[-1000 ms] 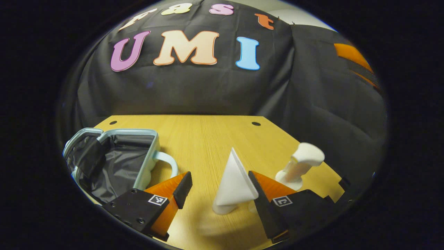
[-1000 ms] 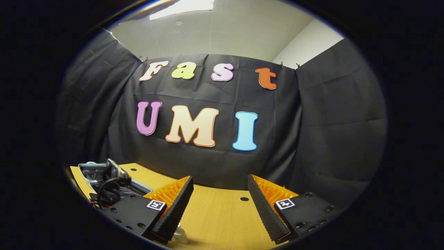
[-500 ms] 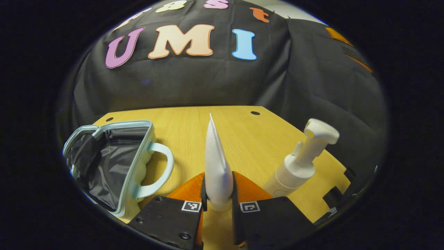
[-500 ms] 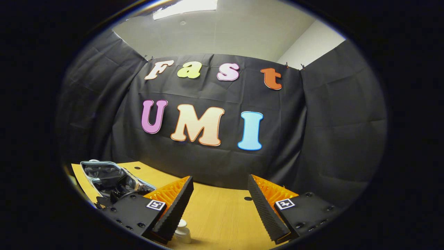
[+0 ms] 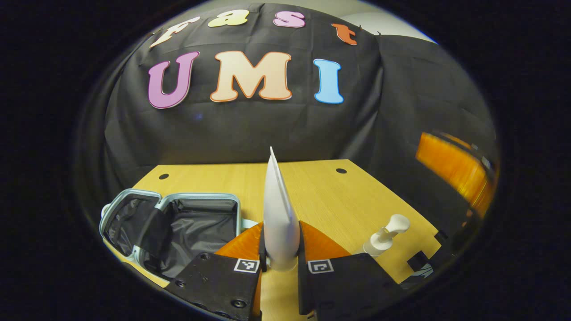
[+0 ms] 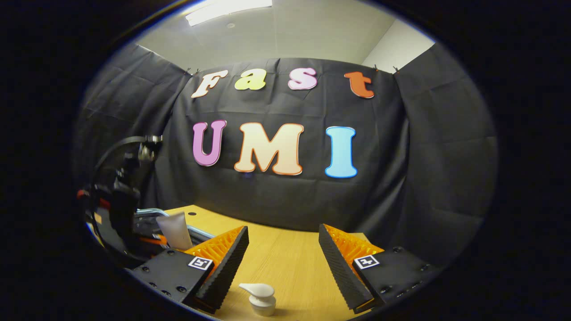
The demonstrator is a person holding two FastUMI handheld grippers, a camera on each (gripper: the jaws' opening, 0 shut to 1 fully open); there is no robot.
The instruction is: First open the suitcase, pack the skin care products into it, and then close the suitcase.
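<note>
My left gripper (image 5: 280, 263) is shut on a white squeeze tube (image 5: 277, 214), which stands upright between its fingers, above the wooden table (image 5: 321, 187). The pale blue suitcase (image 5: 178, 225) lies open at the lower left, showing its dark lining. A white pump bottle (image 5: 384, 235) stands on the table to the right. In the right gripper view my right gripper (image 6: 283, 263) is open with nothing between its fingers, and the pump bottle's head (image 6: 261, 298) sits just below them. At far left there, the left gripper (image 6: 117, 200) holds the tube (image 6: 174, 229) over the suitcase rim (image 6: 149, 211).
The table's far edge meets the black cloth wall, with two small holes (image 5: 341, 170) near that edge. A blurred shape (image 5: 450, 165) passes at the right edge of the left gripper view. Bare tabletop (image 6: 285, 263) lies ahead of the right gripper.
The left gripper shut on the tube and lifted it; the table and pump bottle now look lower and farther. In the right gripper view the left gripper rose at the left, and the pump head came into view.
</note>
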